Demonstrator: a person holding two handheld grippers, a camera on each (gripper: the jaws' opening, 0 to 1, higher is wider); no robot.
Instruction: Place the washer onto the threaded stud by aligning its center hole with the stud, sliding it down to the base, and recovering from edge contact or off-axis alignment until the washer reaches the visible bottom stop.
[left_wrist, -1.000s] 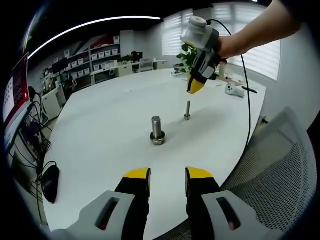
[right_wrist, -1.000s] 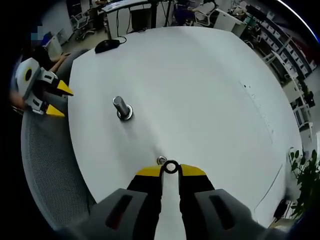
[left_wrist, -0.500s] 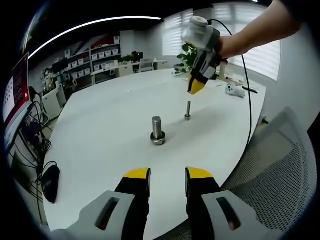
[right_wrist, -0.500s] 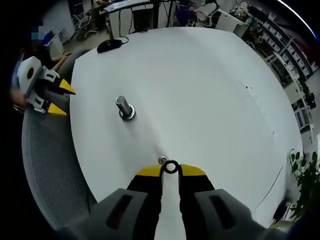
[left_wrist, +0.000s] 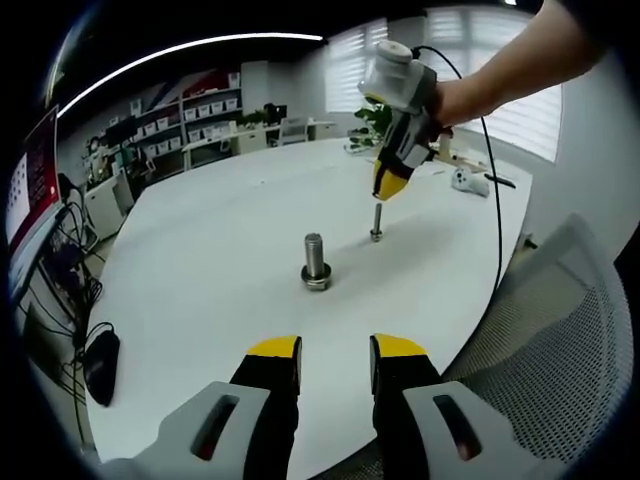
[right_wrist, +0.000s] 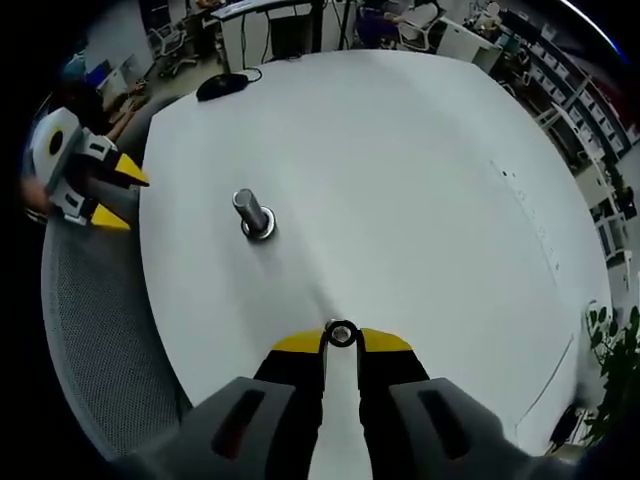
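A thin threaded stud (left_wrist: 376, 222) stands upright on the white table (left_wrist: 200, 260). My right gripper (left_wrist: 388, 188), held by a hand, hangs tips-down just above the stud's top. In the right gripper view my right gripper (right_wrist: 341, 340) is shut on a small steel washer (right_wrist: 341, 334). The washer lies right over the stud, and a grey tip shows in its hole. My left gripper (left_wrist: 335, 352) stays open and empty near the table's front edge, well back from the stud. It also appears as the left gripper (right_wrist: 108, 197) beside the table's rim.
A thick bolt (left_wrist: 315, 262) with a ring at its base stands left of the stud, also seen as the bolt (right_wrist: 251, 213). A mesh chair (left_wrist: 560, 330) is on the right, a black mouse (left_wrist: 100, 365) at the left edge, and a white device (left_wrist: 468, 180) with a cable behind the stud.
My right gripper has come down with the washer, from beside and above the stud's top to right over it. My left gripper has kept still.
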